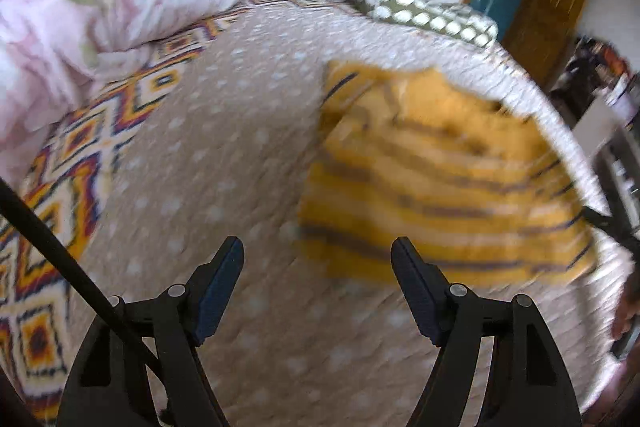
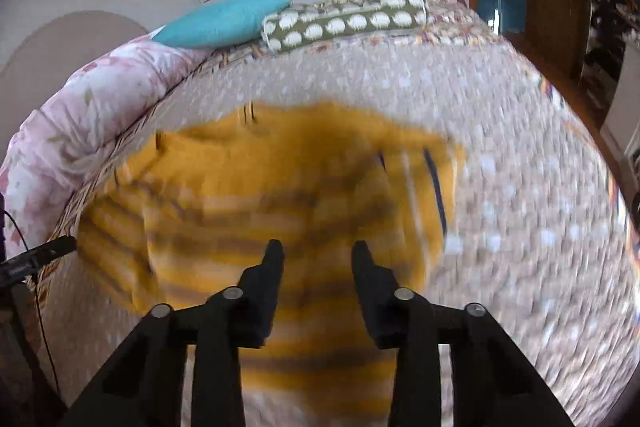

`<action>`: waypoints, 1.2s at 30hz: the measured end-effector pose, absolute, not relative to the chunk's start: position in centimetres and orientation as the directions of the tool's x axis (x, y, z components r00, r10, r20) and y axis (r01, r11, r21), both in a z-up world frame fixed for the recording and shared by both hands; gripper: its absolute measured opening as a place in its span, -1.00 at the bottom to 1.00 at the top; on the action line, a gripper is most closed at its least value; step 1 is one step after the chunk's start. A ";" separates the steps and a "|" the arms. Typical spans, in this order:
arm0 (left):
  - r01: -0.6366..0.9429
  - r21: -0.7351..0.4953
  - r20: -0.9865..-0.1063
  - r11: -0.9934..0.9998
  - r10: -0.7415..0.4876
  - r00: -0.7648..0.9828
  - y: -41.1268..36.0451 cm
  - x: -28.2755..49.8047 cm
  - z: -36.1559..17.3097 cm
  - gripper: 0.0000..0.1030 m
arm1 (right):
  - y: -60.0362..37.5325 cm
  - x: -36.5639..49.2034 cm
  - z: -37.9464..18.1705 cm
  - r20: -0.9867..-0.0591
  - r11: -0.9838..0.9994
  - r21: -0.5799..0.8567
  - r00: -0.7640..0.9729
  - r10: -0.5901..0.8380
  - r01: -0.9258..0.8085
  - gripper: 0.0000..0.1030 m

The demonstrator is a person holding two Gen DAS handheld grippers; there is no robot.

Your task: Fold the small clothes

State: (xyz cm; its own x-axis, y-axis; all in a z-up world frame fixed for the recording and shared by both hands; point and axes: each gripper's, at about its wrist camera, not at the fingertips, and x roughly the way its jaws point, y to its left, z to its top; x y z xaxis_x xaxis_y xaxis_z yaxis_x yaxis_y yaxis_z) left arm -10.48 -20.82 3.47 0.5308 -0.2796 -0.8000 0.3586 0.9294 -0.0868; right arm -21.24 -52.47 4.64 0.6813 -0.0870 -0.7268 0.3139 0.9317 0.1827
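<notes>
— Nearest to us, what are the two tools doing over the bed?

— The left black two-finger gripper [image 1: 318, 247] stands wide open and empty above the beige white-dotted quilted bedspread [image 1: 208, 155]. The mustard-yellow knitted garment with pale and dark stripes [image 1: 432, 179] lies flat just ahead and to its right, untouched. The right black two-finger gripper [image 2: 318, 251] hangs directly over that garment [image 2: 280, 179], jaws partly open, nothing visibly pinched between them; blur hides whether the tips brush the cloth.

— So which hand is better placed?

— The right, I'd judge: the garment sits squarely under it, stripes running across its line of sight, long side left to right.

— And further back?

— A pink floral duvet [image 1: 100, 7] bunched on the left, then a turquoise cushion [image 2: 224, 21] and an olive, white-spotted bolster [image 2: 348, 21] against the tiled wall.
</notes>
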 end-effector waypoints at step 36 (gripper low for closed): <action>0.221 -0.338 -0.730 0.915 -0.403 0.552 -13.2 -10.6 -0.3 0.94 | -30.1 9.7 4.5 -0.812 0.975 -0.201 0.541 -0.218 0.092 -0.13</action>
State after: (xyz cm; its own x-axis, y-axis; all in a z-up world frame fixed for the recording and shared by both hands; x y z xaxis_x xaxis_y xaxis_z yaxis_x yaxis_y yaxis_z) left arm -10.63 -13.22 -0.27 0.5520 -0.4033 -0.7299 0.2214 0.9147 -0.3380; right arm 9.69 -30.06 4.51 0.5407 -0.2182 -0.8124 0.0915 0.9753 -0.2010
